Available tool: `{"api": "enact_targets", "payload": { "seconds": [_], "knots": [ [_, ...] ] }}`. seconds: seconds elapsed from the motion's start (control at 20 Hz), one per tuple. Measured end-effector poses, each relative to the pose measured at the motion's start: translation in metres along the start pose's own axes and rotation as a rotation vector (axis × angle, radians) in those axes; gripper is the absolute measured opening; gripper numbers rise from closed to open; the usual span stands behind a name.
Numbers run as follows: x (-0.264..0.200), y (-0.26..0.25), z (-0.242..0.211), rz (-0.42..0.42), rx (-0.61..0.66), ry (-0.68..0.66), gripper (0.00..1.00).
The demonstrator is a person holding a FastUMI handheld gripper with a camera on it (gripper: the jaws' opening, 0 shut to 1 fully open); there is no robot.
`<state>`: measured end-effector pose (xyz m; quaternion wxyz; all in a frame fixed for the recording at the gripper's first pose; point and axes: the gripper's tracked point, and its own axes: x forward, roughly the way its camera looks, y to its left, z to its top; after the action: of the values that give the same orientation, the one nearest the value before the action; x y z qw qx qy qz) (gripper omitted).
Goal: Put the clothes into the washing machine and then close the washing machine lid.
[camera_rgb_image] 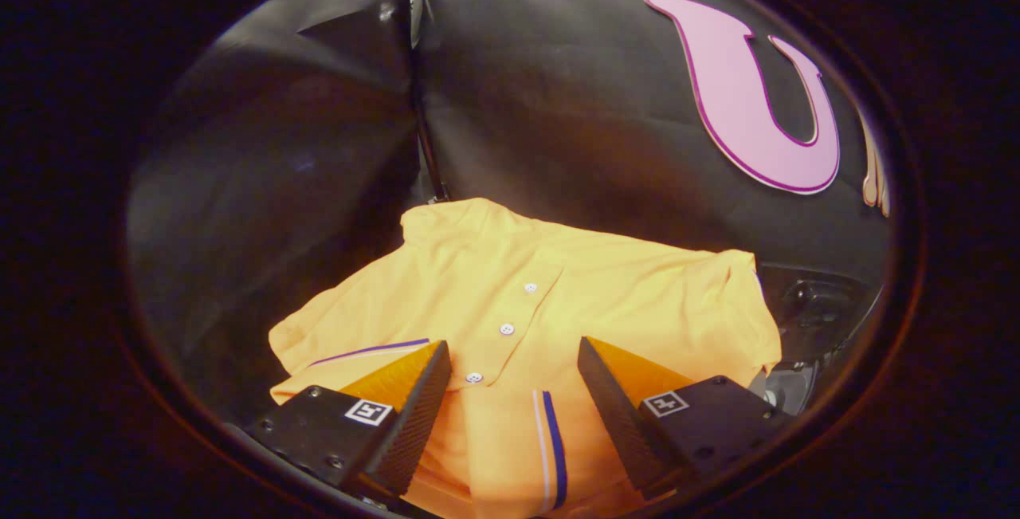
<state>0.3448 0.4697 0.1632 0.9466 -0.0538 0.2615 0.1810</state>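
Note:
A yellow-orange shirt (550, 288) with white buttons and a blue-and-white stripe lies spread out just ahead of and beneath my fingers. My gripper (514, 355) is open, its two black fingers wide apart above the shirt's button placket. The cloth lies between the fingers but neither pad presses on it. The left finger (414, 399) and the right finger (613, 399) both hover over the fabric. A dark part of the washing machine (813, 304) shows past the shirt's right edge, with a grey piece below it.
Black cloth walls (558, 104) stand close behind the shirt, meeting at a seam with a thin dark pole (426, 144). The dark surface to the left of the shirt is hard to make out.

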Motion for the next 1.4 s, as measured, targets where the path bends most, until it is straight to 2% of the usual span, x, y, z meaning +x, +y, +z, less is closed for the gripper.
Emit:
{"api": "enact_targets", "payload": {
  "seconds": [0.3, 0.4, 0.5, 0.6, 0.65, 0.8, 0.85, 0.9, 1.0, 1.1, 1.4],
  "knots": [
    [0.004, -0.006, 0.0, -0.082, 0.038, 0.051, 0.98],
    [0.003, -0.003, 0.001, -0.09, 0.032, 0.057, 0.87],
    [0.003, -0.001, 0.001, -0.086, 0.028, 0.06, 0.84],
    [0.003, -0.001, 0.003, -0.085, 0.023, 0.059, 0.68],
    [0.002, -0.002, 0.002, -0.083, 0.021, 0.06, 0.68],
    [0.003, -0.001, 0.005, -0.078, 0.03, 0.055, 0.31],
    [0.001, -0.005, 0.005, -0.076, 0.04, 0.052, 0.3],
    [0.0, -0.005, 0.007, -0.066, 0.059, 0.056, 0.15],
    [-0.003, -0.006, 0.003, -0.044, 0.097, 0.07, 0.04],
    [-0.009, -0.008, 0.0, -0.049, 0.131, 0.076, 0.01],
    [-0.031, -0.008, 0.005, -0.106, 0.141, 0.06, 0.01]
  ]
}}
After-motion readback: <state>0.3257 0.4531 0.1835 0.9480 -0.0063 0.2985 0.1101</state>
